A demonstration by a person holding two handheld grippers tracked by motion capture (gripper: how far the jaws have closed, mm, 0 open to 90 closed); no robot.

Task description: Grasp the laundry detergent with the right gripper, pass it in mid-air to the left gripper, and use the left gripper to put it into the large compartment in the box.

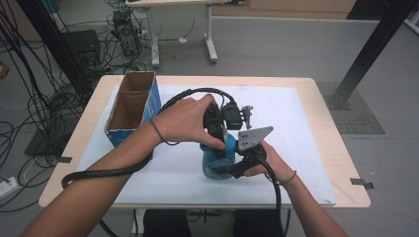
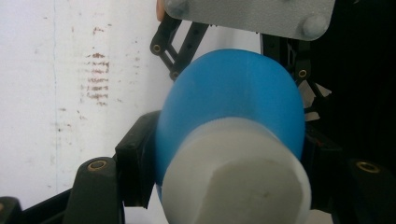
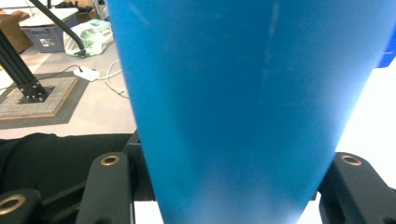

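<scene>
Here, both claws — left claw point(image 1: 221, 143), right claw point(image 1: 232, 165) — clamping blue bottle point(image 1: 216, 160)

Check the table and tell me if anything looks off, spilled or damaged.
Nothing spilled or broken. The white mat carries faint brown smudge marks, seen in the left gripper view. The open cardboard box stands upright at the mat's left edge. Both tools, left and right, are clamped on the blue bottle, its white cap on.
</scene>
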